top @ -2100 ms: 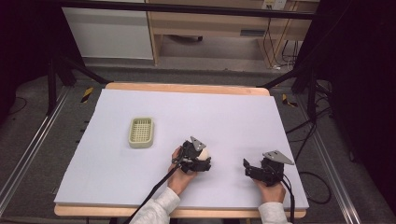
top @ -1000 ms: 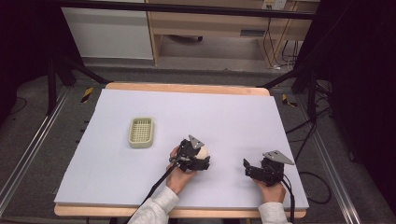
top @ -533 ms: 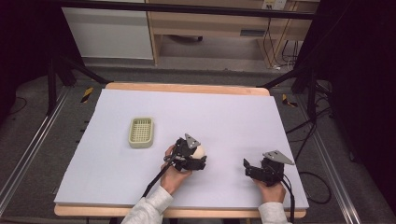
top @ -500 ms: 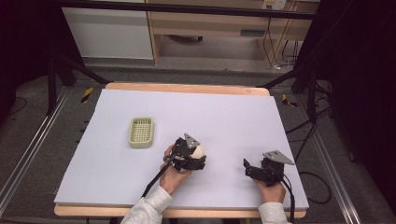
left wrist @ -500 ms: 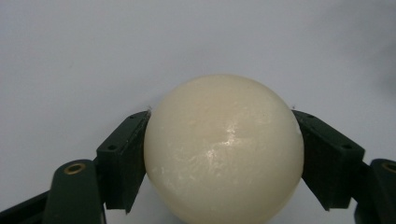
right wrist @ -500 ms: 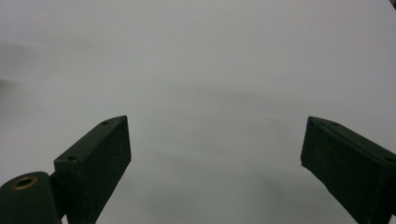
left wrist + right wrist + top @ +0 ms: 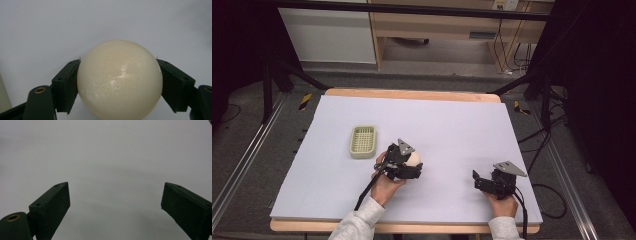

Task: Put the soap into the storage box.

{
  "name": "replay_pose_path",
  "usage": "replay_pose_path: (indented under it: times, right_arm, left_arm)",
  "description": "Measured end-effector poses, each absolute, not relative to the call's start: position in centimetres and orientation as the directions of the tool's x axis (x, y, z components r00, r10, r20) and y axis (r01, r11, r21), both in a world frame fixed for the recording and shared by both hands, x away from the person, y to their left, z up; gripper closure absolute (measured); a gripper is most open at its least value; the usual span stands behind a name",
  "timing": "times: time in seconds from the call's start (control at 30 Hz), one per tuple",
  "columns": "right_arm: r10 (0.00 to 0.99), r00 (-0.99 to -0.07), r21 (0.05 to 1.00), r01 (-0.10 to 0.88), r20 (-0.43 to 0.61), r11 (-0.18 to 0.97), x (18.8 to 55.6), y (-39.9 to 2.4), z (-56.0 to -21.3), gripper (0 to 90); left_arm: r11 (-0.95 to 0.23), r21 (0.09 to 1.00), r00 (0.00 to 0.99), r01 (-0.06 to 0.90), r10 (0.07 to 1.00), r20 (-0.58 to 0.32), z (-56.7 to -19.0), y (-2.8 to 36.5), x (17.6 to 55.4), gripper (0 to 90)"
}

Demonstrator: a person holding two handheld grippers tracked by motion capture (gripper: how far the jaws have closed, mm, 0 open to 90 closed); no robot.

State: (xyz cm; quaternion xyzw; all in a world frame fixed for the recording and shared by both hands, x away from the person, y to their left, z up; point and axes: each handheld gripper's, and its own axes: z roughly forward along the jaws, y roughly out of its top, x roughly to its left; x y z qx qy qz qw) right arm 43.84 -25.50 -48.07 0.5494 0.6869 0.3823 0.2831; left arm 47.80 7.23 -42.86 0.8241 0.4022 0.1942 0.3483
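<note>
No readable text, label, brand, number or sign anywhere. Cream ball (image 7: 119, 81): plain, unmarked. Pale green basket (image 7: 363, 141): no lettering seen. White surface (image 7: 452, 125): blank. Small plate on wooden furniture (image 7: 482, 35) behind surface: too blurred to read. Yellow-black striped markers on floor (image 7: 305, 101): pattern only, no writing.

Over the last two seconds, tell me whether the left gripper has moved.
Yes. The left gripper, shut on the cream ball, has shifted left across the table toward the green basket; the gap has narrowed.
</note>
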Motion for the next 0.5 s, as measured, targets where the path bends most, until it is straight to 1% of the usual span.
replay_pose_path:
  times: [0.27, 0.5]
  right_arm:
    - [0.971, -0.236, 0.836, 0.538, 0.030, 0.105, 43.8, -25.5, -48.1, 8.9]
    - [0.971, -0.235, 0.835, 0.540, 0.030, 0.105, 43.8, -25.5, -48.1, 8.9]
  left_arm:
    - [-0.431, 0.731, 0.589, 0.529, 0.807, 0.050, -42.1, 8.8, 47.9, 24.3]
    - [-0.401, 0.742, 0.560, 0.537, 0.827, 0.042, -41.6, 11.0, 48.0, 24.3]
